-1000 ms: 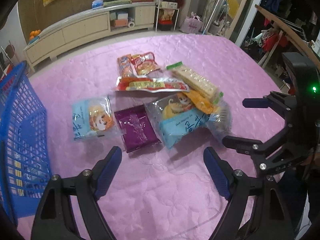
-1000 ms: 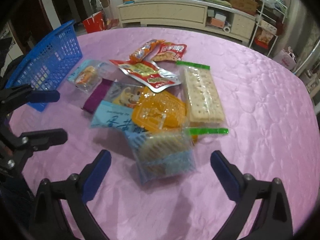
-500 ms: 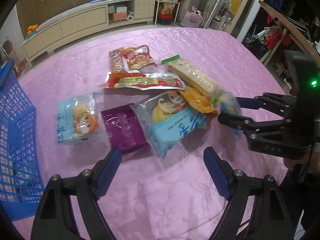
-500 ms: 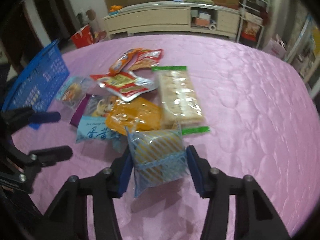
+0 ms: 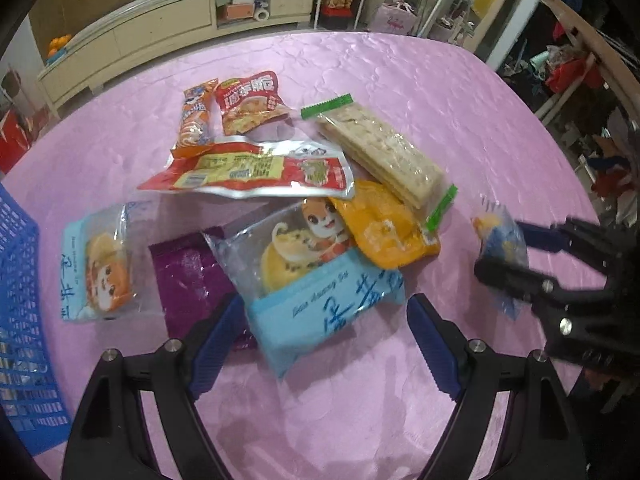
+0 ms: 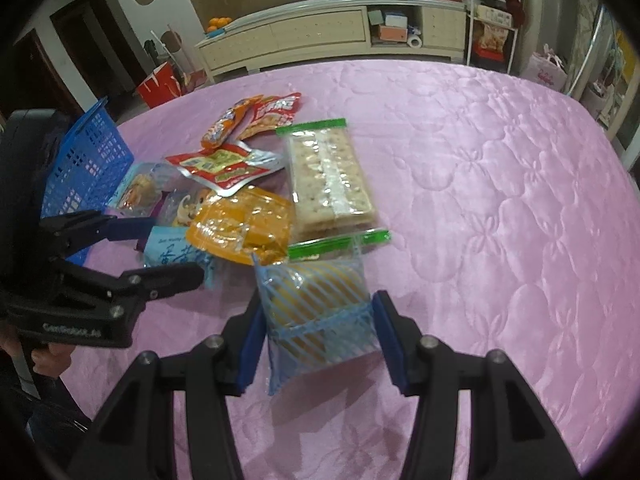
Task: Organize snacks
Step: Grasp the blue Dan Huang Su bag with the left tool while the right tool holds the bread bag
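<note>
— What do we have on the left?

— We see a blue basket (image 5: 20, 320) of plastic mesh at the left edge of the counter (image 5: 460, 92), which wears a pink quilted satin cloth. Beside it lies a clear-and-blue pastry packet (image 5: 96, 268), then a flat purple packet (image 5: 192, 276).

— And our left claw (image 5: 324, 344)?

— Its jaws stand wide, holding nothing. They straddle the near end of a big blue bun bag (image 5: 320, 280), pads not touching it as far as we can tell. That bag's long axis runs from near-left to far-right.

— What crowds the middle?

— A shiny red foil pouch (image 5: 256, 172) lies crosswise behind the bag; farther back sit an orange tube packet (image 5: 196, 120) and a small red pouch (image 5: 250, 102). An orange crinkled packet (image 5: 384, 228) overlaps the bun bag's far corner. A long cracker pack (image 5: 380, 152) with green ends runs diagonally, its near end on the orange packet.

— And on the right?

— Our right claw (image 6: 316, 336) has just been closing, and its blue pads now press both sides of a striped cake packet (image 6: 316, 320), clear film with pale blue stripes over something yellow. The packet's long axis points away along the fingers, its far end just short of the cracker pack's green seal. In the left view it appears held off the cloth, well clear of the pile.
</note>
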